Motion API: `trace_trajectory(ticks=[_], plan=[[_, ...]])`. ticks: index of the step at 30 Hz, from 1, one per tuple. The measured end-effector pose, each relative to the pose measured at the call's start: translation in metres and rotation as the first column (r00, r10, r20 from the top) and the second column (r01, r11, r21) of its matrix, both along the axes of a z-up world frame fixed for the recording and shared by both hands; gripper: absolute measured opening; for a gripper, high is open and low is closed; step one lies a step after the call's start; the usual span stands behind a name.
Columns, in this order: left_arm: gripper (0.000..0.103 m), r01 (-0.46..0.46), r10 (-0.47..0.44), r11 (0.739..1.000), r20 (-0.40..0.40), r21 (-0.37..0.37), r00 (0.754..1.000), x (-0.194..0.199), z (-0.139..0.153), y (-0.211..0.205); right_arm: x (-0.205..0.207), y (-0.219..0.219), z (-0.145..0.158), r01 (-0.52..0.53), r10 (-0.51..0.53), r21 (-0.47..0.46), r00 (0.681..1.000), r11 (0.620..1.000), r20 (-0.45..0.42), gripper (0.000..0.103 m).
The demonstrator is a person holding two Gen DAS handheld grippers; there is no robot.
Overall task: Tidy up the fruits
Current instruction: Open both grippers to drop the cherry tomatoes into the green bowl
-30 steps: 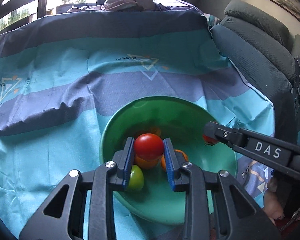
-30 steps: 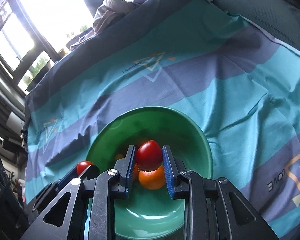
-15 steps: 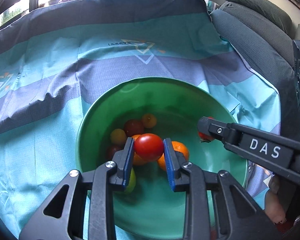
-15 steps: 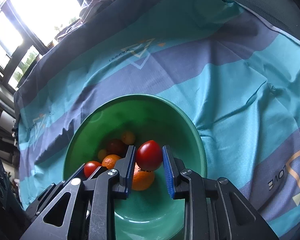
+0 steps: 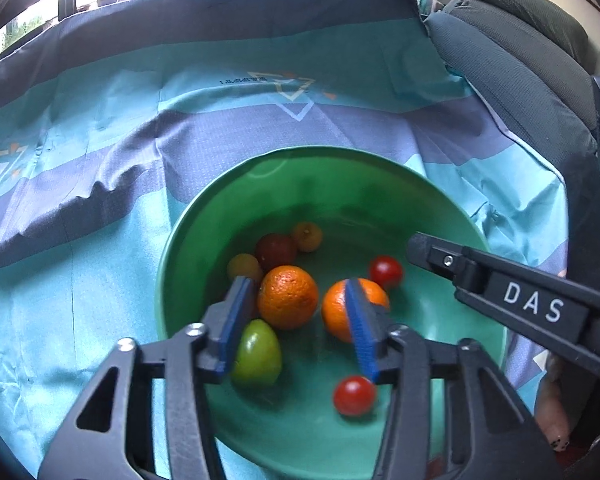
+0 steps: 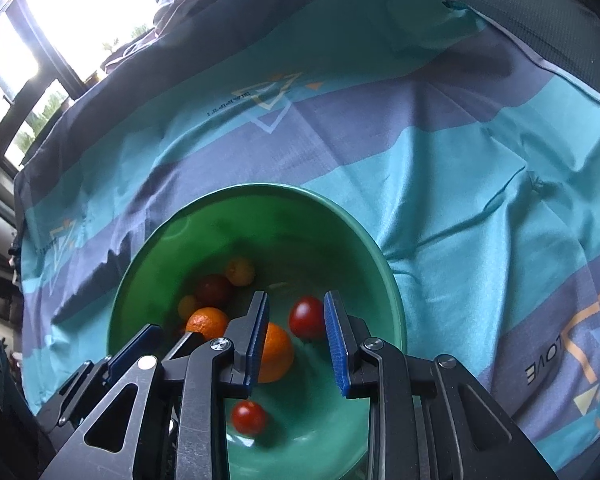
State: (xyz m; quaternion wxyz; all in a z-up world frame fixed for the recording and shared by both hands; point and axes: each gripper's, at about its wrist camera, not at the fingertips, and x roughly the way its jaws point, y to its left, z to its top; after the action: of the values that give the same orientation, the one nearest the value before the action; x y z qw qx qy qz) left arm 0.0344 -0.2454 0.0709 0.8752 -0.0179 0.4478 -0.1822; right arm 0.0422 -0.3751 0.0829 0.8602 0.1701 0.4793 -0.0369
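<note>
A green bowl (image 5: 228,200) sits on the striped cloth and holds several fruits: two oranges (image 5: 287,297), a green tomato (image 5: 256,354), dark and yellow small fruits, and two red tomatoes (image 5: 354,395). My left gripper (image 5: 296,320) is open and empty above the bowl. My right gripper (image 6: 296,338) is open and empty over the bowl (image 6: 364,240); a red tomato (image 6: 306,317) lies below, between its fingers. The other red tomato (image 6: 249,417) lies nearer. The right gripper's arm (image 5: 500,296) shows in the left wrist view.
A teal and purple striped cloth (image 5: 140,128) covers the table. A grey sofa (image 5: 520,52) stands at the right. Clothes are piled at the far edge by the window (image 6: 188,4).
Both grippers have opened and let go of their red tomatoes, which now lie in the bowl. Both grippers have moved closer over the bowl.
</note>
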Motion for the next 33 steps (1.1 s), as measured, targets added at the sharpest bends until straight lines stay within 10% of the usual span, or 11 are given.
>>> trace_trajectory(ticks=[9, 33], plan=[[0.074, -0.044, 0.036, 0.998, 0.167, 0.042, 0.985, -0.033, 0.046, 0.008, -0.021, 0.0, 0.034, -0.004, 0.005, -0.005, 0.991, 1.0, 0.131, 0.057], [0.074, -0.025, 0.016, 0.998, 0.157, 0.054, 0.988, -0.053, 0.051, 0.01, -0.041, -0.006, 0.052, 0.071, -0.061, -0.052, 0.982, 0.996, 0.18, 0.057]])
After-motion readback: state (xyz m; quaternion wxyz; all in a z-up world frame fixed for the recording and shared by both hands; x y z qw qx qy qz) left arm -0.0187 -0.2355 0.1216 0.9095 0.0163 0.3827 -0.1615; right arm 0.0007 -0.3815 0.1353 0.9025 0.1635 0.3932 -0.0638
